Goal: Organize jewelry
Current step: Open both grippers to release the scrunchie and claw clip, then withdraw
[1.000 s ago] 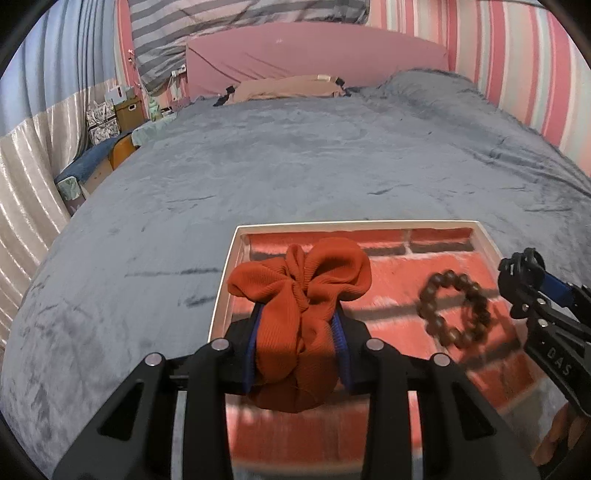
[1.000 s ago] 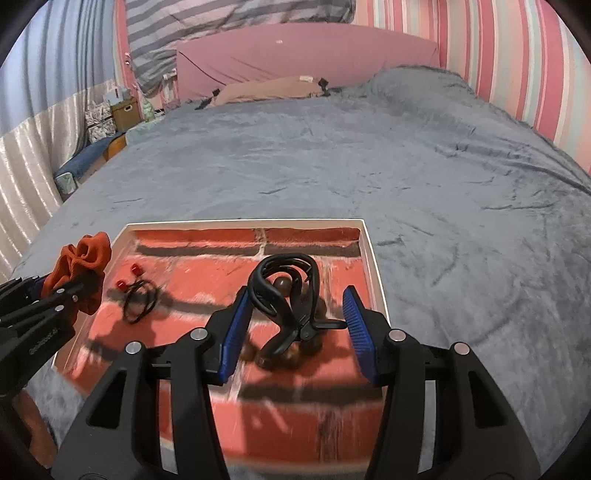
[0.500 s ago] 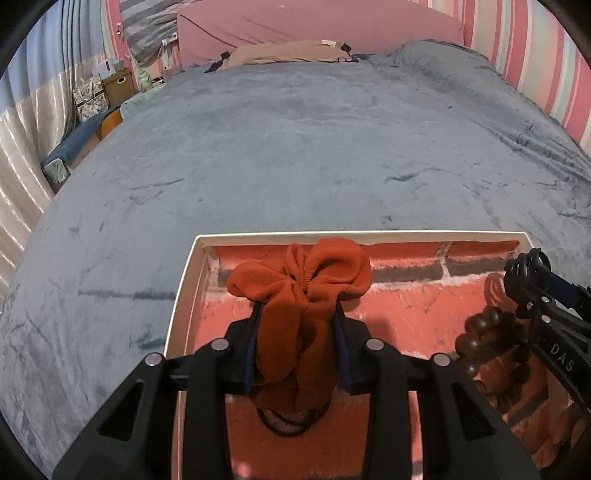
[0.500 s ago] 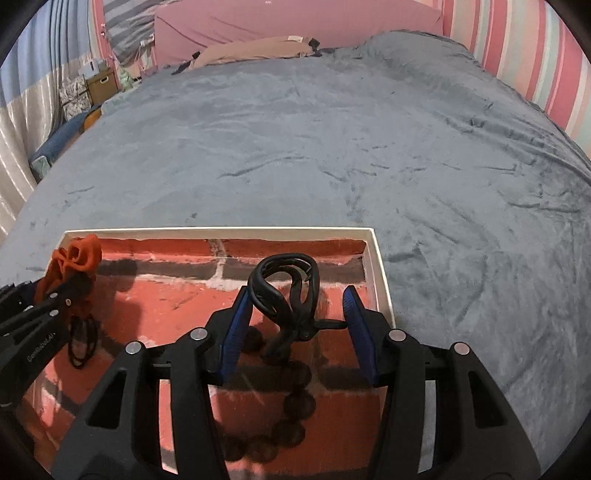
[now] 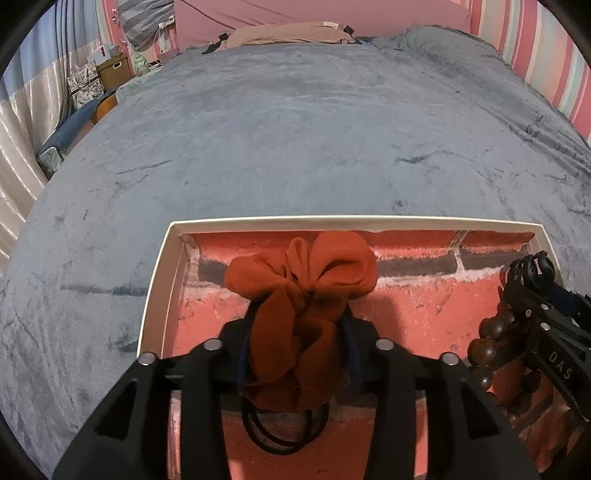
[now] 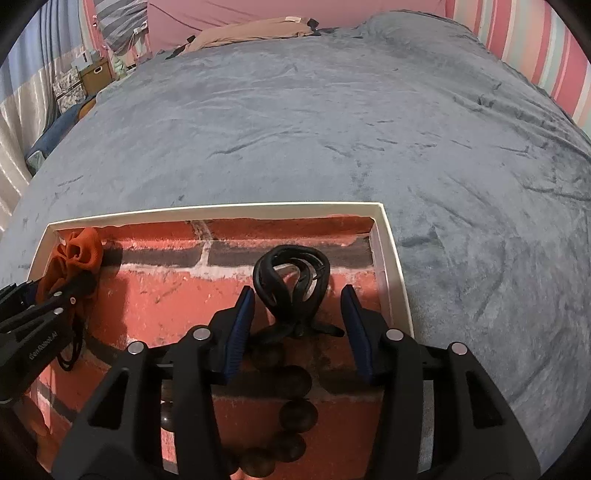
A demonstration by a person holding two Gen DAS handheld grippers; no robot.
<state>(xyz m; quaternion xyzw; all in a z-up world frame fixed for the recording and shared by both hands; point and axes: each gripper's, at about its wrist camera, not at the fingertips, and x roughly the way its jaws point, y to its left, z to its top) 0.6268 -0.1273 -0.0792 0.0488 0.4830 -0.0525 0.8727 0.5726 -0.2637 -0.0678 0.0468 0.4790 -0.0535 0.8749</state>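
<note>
A shallow tray (image 5: 162, 280) with a white rim and a red brick-pattern floor lies on the grey bed; it also shows in the right wrist view (image 6: 391, 254). My left gripper (image 5: 299, 332) is shut on an orange scrunchie (image 5: 306, 284) held over the tray's far left part. A black hair tie (image 5: 284, 432) lies under it. My right gripper (image 6: 299, 314) holds a black hair claw clip (image 6: 291, 280) over the tray's right part, with its blue pads (image 6: 240, 325) standing wide of the clip. A brown bead bracelet (image 6: 291, 413) lies below.
The grey blanket (image 5: 314, 140) stretches far behind and beside the tray. A pink headboard and a beige pillow (image 5: 288, 31) are at the far end. Boxes and clutter (image 5: 96, 70) stand off the bed's left side.
Both grippers moved forward over the tray toward its far edge, carrying the scrunchie and the claw clip. The bead bracelet and hair tie now lie beneath them.
</note>
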